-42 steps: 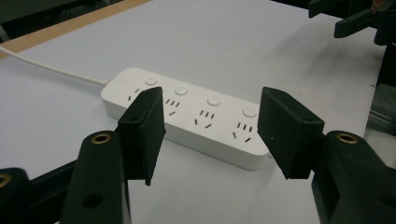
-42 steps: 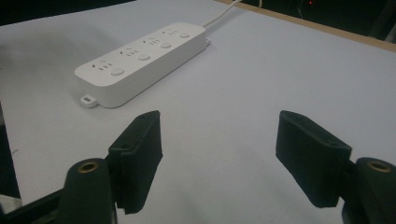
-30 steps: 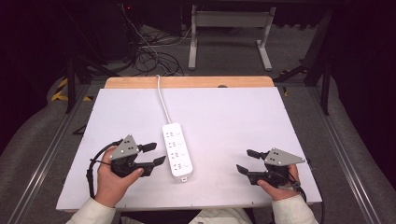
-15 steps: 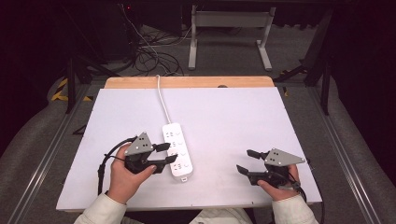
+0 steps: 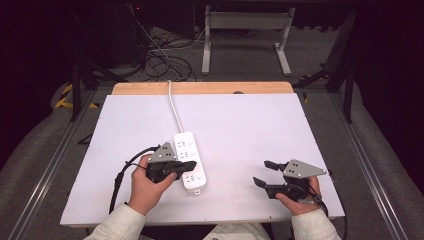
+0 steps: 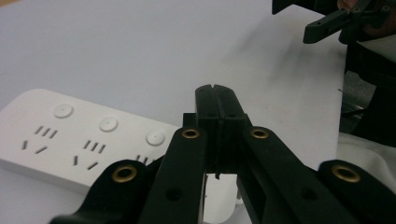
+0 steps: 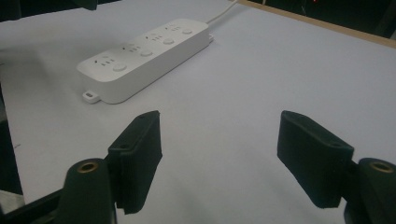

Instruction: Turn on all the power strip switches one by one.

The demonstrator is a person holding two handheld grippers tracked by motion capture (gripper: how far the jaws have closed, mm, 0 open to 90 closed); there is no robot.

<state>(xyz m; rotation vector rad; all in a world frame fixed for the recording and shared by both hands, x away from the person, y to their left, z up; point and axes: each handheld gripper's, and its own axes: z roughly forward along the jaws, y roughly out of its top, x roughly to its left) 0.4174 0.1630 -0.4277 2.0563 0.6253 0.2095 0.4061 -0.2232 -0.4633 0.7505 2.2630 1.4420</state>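
A white power strip (image 5: 186,142) lies lengthwise on the white table (image 5: 250,125), its cable (image 5: 172,107) running to the far edge. My left gripper (image 5: 192,164) reaches over the strip's near half from the left. In the left gripper view its jaws (image 6: 216,93) are pressed together with nothing between them, and the strip (image 6: 70,135) with its sockets and round buttons lies just below and to the left. My right gripper (image 5: 261,172) rests open near the front right. In the right gripper view its pads (image 7: 219,135) stand wide apart over bare table, the strip (image 7: 144,53) farther off.
A wooden strip (image 5: 200,88) borders the table's far edge. Beyond it are a desk frame (image 5: 245,45) and loose cables (image 5: 160,60) on the floor. The other hand's gripper (image 6: 327,23) shows at the top right of the left gripper view.
My left gripper moved right from beside the strip to over its near half, and its jaws went from open to shut. The right gripper stayed where it was.
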